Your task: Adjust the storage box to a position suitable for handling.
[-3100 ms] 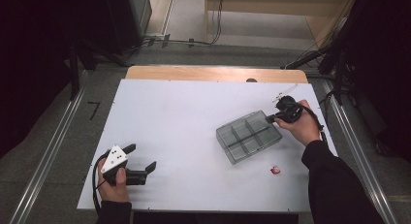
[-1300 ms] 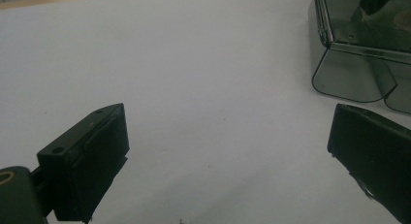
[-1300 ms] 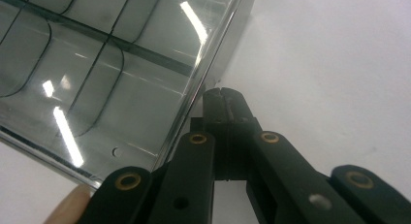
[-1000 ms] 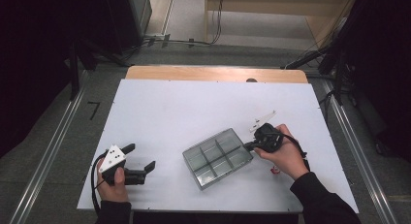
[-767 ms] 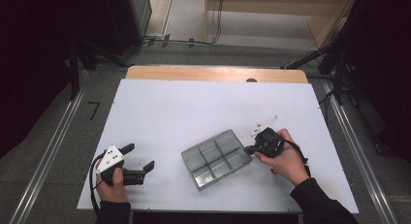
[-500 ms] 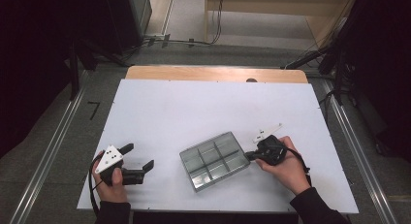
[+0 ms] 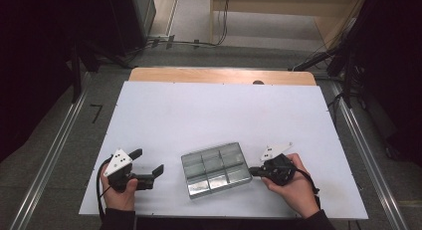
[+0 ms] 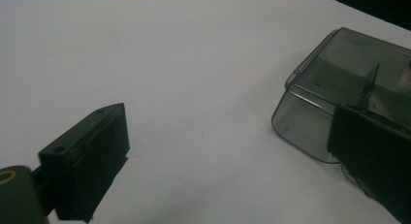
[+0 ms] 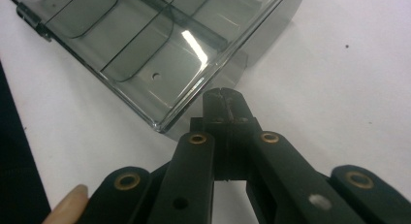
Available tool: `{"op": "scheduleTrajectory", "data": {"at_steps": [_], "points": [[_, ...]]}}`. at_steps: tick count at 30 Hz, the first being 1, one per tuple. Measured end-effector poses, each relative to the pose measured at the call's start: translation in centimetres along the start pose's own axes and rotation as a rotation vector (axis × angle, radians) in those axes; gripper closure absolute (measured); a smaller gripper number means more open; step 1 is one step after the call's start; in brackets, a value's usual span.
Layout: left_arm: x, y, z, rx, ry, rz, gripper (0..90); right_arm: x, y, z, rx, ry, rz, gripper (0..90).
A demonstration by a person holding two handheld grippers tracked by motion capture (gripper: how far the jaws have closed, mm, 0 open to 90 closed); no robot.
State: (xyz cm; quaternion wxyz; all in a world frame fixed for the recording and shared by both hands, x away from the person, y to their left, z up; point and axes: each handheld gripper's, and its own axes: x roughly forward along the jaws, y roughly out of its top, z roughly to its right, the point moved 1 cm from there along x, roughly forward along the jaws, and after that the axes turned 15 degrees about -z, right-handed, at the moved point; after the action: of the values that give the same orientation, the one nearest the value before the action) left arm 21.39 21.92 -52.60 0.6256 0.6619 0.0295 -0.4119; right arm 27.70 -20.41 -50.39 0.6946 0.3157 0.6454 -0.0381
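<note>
The step in hand is judged to be the dragging of the box (image 7: 215, 169) across the table (image 7: 219, 110) toward the near edge, into reach of both grippers; the box, a clear grey tray with six compartments, is seen lying flat near the table's front, between the two grippers. The right gripper (image 7: 255, 171) is held level with its jaws clenched together, tips pressed flat against each other; in the right gripper view the tips (image 9: 223, 102) are seen at the box's side wall (image 9: 184, 107), just at the rim, and something thin of the box may be pinched between them, though that cannot be told for sure. No compartment ahead of these jaws is seen to hold anything.

The left gripper (image 7: 148, 165) is rested on the table with its jaws released and wide apart; in the left gripper view the box's rounded corner (image 8: 300, 122) is seen just beyond the farther jaw, apart from it, while bare table lies between the two jaws.

What the next move calls for, by this reading: the box is to be brought to rest and let go by the right jaws without being tipped; the left jaws are then to be slid forward until a wall of the box stands between them, and closed gently, since thin clear plastic is likely to slip or flex under a hard squeeze.
</note>
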Motion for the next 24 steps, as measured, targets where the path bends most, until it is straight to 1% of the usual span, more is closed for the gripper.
{"op": "scheduleTrajectory", "data": {"at_steps": [1,3,6,8,9,11,12,16,18,21,23,24], "points": [[0.0,0.1,0.3,-0.005,0.015,-0.002,7.0,0.0,-0.2,-0.2,0.002,-0.003,0.006,87.8],[0.0,0.2,0.7,0.0,0.009,-0.012,10.9,0.2,-0.5,-0.5,0.003,-0.006,0.014,87.8],[0.0,0.3,1.2,-0.023,0.006,-0.03,19.1,0.4,-0.9,-0.9,0.013,-0.006,0.035,87.8],[0.2,0.3,1.5,-0.043,0.014,-0.051,26.4,0.5,-1.2,-1.2,0.017,-0.003,0.049,87.8],[0.3,0.3,1.6,-0.048,0.008,-0.057,30.4,0.5,-1.2,-1.4,0.017,-0.005,0.051,87.8],[0.4,0.3,1.8,-0.047,-0.027,-0.065,42.3,0.5,-1.3,-1.7,0.015,-0.011,0.055,87.8],[0.5,0.3,2.0,-0.045,-0.032,-0.071,47.4,0.6,-1.4,-2.1,0.013,-0.007,0.06,87.8],[1.0,0.3,2.1,-0.039,-0.067,-0.105,62.0,0.8,-1.5,-3.0,-0.006,-0.014,0.057,87.7],[1.2,0.3,2.1,-0.043,-0.075,-0.124,67.3,0.9,-1.6,-3.4,-0.01,-0.012,0.063,87.7],[1.3,0.2,1.8,-0.049,-0.099,-0.141,75.2,1.2,-1.7,-3.9,-0.017,-0.014,0.061,87.8],[1.5,0.1,1.8,-0.048,-0.106,-0.157,78.1,1.5,-1.7,-4.3,-0.027,-0.011,0.056,87.7],[1.6,0.1,1.7,-0.047,-0.112,-0.166,78.9,1.6,-1.6,-4.5,-0.033,-0.019,0.052,87.8]]}}
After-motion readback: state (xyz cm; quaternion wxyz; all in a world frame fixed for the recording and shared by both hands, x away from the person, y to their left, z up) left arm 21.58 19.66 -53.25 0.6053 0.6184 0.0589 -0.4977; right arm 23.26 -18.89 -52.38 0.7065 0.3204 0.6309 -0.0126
